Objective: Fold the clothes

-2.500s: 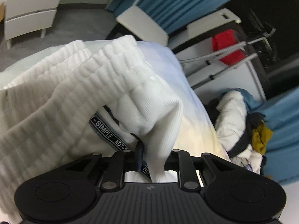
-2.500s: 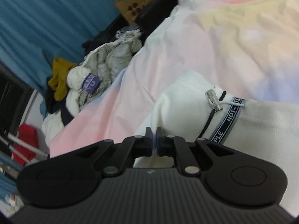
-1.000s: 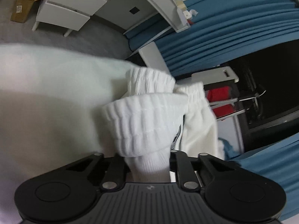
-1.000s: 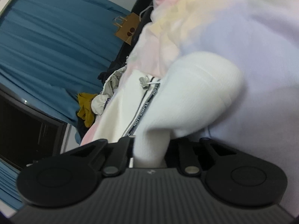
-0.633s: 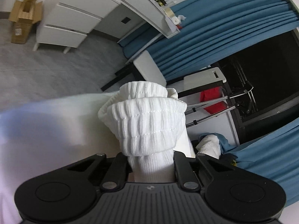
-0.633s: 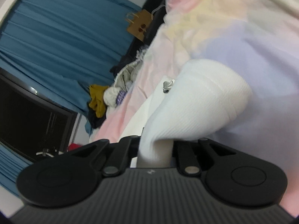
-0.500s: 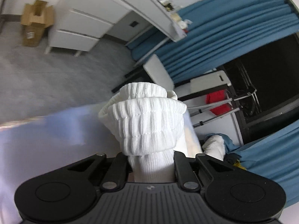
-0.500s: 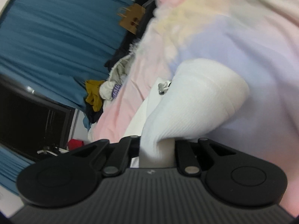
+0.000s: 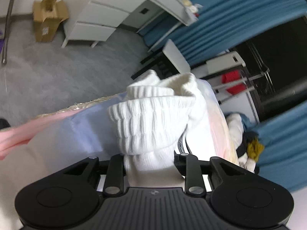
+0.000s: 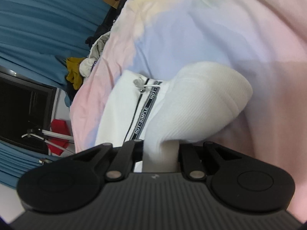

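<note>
A white garment lies on a pastel bedsheet [image 10: 211, 28]; its black "NOT-SIMPLE" band [image 10: 145, 111] and drawstring toggle [image 10: 139, 83] show in the right wrist view. My left gripper [image 9: 149, 164] has the garment's ribbed cuff [image 9: 151, 122] between its fingers. Its jaws are opening, and the cloth still fills the gap and touches both pads. My right gripper [image 10: 161, 153] is shut on a rounded ribbed fold [image 10: 199, 103] of the same garment, lifted just above the sheet. Cloth hides the fingertips of both grippers.
The bedsheet [image 9: 76, 126] ends at an edge over grey floor [image 9: 57, 72]. A white drawer unit [image 9: 96, 23] and a cardboard box [image 9: 48, 25] stand beyond. A clothes pile [image 10: 84, 67] sits by blue curtains [image 10: 38, 19]. Red cloth hangs on a rack [image 9: 232, 78].
The left gripper has carried the cuff sideways along the bed, and its jaws now stand wider. The right gripper shifted a little with its fold; more of the band and drawstring shows.
</note>
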Available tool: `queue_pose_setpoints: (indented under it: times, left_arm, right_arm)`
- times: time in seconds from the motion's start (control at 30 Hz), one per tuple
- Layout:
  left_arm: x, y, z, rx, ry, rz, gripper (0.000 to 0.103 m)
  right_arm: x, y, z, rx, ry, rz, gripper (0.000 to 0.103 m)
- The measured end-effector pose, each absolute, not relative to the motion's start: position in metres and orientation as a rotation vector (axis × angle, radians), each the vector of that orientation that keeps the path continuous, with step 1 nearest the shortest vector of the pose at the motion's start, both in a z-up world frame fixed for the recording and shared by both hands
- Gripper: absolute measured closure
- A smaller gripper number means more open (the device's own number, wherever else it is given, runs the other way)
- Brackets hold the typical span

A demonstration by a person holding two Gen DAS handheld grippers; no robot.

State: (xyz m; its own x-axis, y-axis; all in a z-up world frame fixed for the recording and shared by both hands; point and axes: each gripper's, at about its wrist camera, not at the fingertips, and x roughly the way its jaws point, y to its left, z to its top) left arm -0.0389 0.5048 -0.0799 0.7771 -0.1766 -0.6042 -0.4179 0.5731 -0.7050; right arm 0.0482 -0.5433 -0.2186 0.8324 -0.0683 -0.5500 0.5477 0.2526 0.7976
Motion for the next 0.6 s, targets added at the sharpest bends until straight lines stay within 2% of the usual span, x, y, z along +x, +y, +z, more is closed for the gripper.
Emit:
queue_pose_setpoints:
  times: [0.1, 0.2, 0.43, 0.6]
  left_arm:
    - [-0.060, 0.483, -0.068, -0.921, 0.718, 0.145, 0.065]
    - [-0.087, 0.458, -0.052, -0.849, 0.738, 0.151, 0.041]
    - [-0.133, 0.383, 0.001, -0.584, 0.712, 0.149, 0.038]
    - [-0.096, 0.299, 0.027, -0.451, 0.671, 0.014, 0.035]
  right_arm:
    - [0.048, -0.543, -0.223, 1.249, 0.454, -0.438, 0.090]
    - [0.046, -0.544, -0.226, 1.254, 0.448, -0.432, 0.090]
    - [0.047, -0.546, -0.227, 1.255, 0.442, -0.420, 0.090]
    - [0.043, -0.548, -0.226, 1.267, 0.434, -0.407, 0.090]
